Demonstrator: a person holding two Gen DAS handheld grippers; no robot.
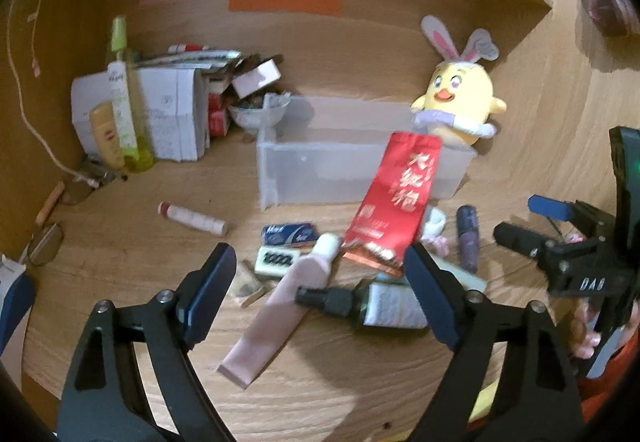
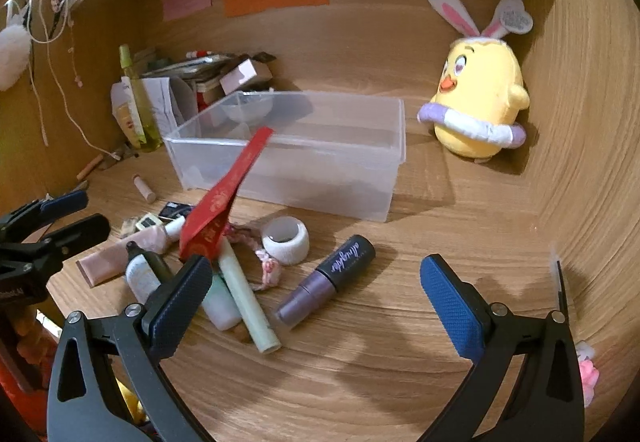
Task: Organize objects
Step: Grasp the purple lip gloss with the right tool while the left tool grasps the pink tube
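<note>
Left wrist view shows a red packet with gold Chinese characters propped on a clutter heap before the clear bin, near a "2000" eraser. Both grippers, left and right, gape wide, holding nothing. One yellow plush chick stands behind a purple tube.

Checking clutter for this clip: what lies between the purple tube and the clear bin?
In the right wrist view, a white ring lies between the purple tube and the clear bin.
</note>
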